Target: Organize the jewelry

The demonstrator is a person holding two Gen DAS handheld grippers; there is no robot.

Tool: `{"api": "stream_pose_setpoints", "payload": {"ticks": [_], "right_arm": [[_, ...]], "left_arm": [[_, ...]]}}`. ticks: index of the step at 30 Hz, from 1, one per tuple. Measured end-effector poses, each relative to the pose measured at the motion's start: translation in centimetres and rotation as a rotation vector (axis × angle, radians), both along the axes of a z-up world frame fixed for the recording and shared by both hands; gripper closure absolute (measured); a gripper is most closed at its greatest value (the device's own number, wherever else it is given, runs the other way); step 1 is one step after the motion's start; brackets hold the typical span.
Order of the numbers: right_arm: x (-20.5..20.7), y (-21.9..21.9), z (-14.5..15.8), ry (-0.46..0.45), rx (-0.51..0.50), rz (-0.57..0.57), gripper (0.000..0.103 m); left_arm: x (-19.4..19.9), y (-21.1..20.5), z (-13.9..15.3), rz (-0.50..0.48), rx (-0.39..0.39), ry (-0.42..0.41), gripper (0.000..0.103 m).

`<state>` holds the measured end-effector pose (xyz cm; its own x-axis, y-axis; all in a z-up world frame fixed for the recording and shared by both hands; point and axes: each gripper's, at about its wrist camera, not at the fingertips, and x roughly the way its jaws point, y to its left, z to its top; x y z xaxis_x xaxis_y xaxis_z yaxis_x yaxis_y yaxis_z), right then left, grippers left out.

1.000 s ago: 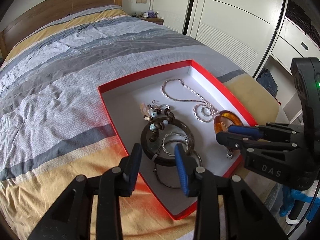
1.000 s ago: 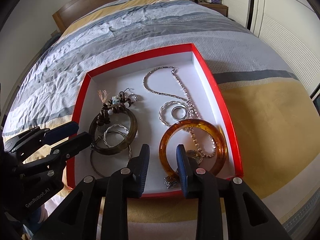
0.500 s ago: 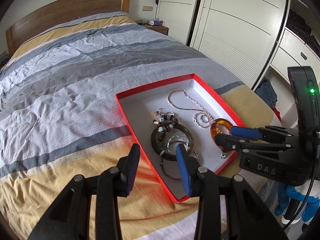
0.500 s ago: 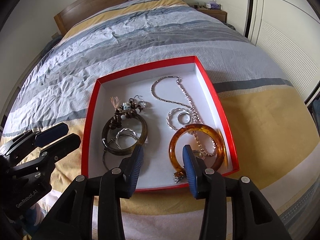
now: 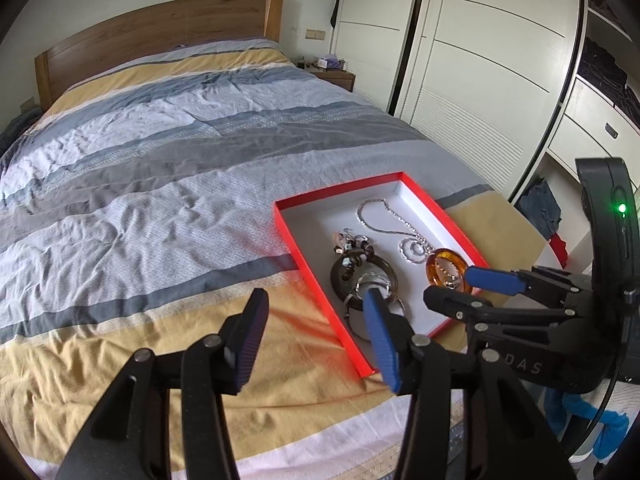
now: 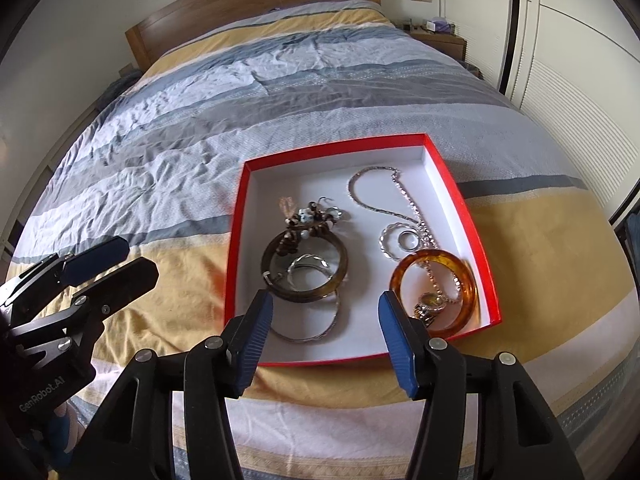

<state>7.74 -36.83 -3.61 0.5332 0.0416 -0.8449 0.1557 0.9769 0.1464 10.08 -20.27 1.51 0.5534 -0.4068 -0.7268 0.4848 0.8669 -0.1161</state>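
Resting on the striped bedspread (image 6: 280,92) near the foot edge of the bed is a red box (image 6: 454,196) with a white inside, and all the jewelry lies in it. A dark brown bangle (image 6: 344,264) sits toward the box's left side with a beaded piece (image 6: 308,220) touching its far rim and thin silver rings (image 6: 308,270) inside and under it. Toward the right side, an amber bangle (image 6: 466,280) lies at the near corner with a small watch (image 6: 430,304) inside it, and a silver chain (image 6: 376,204) runs from the far end down across it.

Both grippers hover short of the box, holding nothing: the right gripper (image 6: 326,336) with fingers spread wide at the near edge, the left gripper (image 5: 316,334) likewise spread, over the box's left wall. A white wardrobe (image 5: 480,60) stands beyond.
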Motion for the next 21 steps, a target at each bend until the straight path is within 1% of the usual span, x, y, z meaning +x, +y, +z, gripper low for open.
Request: {"api": "stream_pose_setpoints", "payload": {"ticks": [4,9,14,21], "right_arm": [[-0.6,1.2,0.7,-0.009,-0.009,0.006,0.048],[-1.8,3.1,1.9,-0.027,-0.035,0.017,0.04],[-3.2,5.0,3.2,-0.053,-0.048,0.035,0.035],[-5.3,7.5,5.0,-0.088,-0.074,0.06,0.032]], "left_arm": [[-1.0,1.3,1.1,0.013,-0.002,-0.02,0.053],[-2.2,3.0,2.3,0.039,0.002,-0.046,0.052],[-3.9,4.9,3.7,0.067,0.01,-0.081,0.052],[-6.3,7.4,5.5,0.107,0.018,-0.125,0.052]]}}
